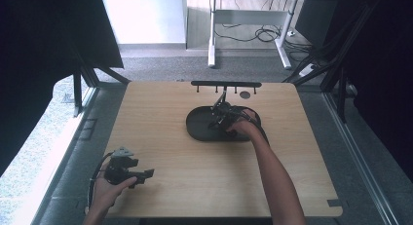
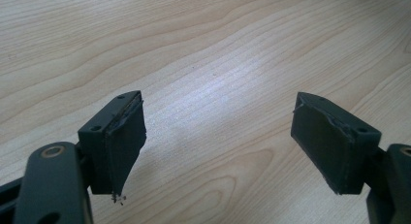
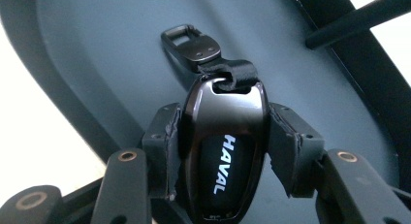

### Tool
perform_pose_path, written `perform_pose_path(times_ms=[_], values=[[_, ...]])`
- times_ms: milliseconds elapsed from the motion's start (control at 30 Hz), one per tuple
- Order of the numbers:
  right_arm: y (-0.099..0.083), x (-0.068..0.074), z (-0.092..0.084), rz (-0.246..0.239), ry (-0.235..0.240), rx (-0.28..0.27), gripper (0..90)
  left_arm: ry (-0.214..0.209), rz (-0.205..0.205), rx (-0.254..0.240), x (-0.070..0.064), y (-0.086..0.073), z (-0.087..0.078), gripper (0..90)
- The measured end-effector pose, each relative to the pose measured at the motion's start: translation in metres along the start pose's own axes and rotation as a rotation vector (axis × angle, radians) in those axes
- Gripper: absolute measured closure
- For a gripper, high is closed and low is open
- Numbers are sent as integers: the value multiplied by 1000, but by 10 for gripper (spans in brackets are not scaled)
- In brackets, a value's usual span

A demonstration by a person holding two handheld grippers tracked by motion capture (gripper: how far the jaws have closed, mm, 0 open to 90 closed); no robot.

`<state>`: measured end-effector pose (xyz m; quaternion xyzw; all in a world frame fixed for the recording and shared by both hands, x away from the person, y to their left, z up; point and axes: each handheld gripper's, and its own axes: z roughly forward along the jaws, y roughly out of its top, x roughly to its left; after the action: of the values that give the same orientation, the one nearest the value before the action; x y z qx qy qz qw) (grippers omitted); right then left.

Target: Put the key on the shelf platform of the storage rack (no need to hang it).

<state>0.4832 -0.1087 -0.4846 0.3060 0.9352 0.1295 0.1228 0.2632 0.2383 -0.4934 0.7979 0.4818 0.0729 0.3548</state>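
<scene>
1. High view: a pale wooden worktop (image 1: 195, 157) stands on grey carpet, with dark curtains at both sides and a white-legged desk and loose cables behind it. A dark oval tray (image 1: 197, 127) lies on the far middle of the worktop. Just beyond it, along the far edge, runs a black rail with short pegs (image 1: 226, 84). The right hand (image 1: 243, 128) reaches in over the tray with the right gripper (image 1: 220, 115), which points toward the rail. The left hand (image 1: 109, 186) rests at the near left corner of the worktop with the left gripper (image 1: 146, 174), well apart from the tray.

2. Left gripper view: the left gripper (image 2: 218, 132) shows its two black padded jaws spread wide, with bare wood grain between them and nothing held. The pad edges look frayed.

3. Right gripper view: the right gripper (image 3: 220, 151) has its jaws closed against both sides of a glossy black car key fob lettered HAVAL (image 3: 224, 151). A short black strap with a black metal clip (image 3: 191, 42) runs from the fob's far end. Fob and clip are over the floor of the tray (image 3: 97, 49); whether they touch it cannot be told. A black rod (image 3: 358, 18) crosses the upper right corner.
</scene>
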Motion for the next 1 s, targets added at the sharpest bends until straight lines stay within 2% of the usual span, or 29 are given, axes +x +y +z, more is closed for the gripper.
perform_pose_path(times_ms=[467,567,867,1000], values=[[-15,-8,17,52,-6,-2,491,2,-5,2,0,0,0,203],[-15,-9,17,64,-16,-10,491,2,-5,2,0,0,0,203],[-17,-11,18,84,-5,-17,485,1,-5,1,0,0,0,203],[-17,-11,19,85,-17,-20,441,2,-5,2,-1,0,0,203]])
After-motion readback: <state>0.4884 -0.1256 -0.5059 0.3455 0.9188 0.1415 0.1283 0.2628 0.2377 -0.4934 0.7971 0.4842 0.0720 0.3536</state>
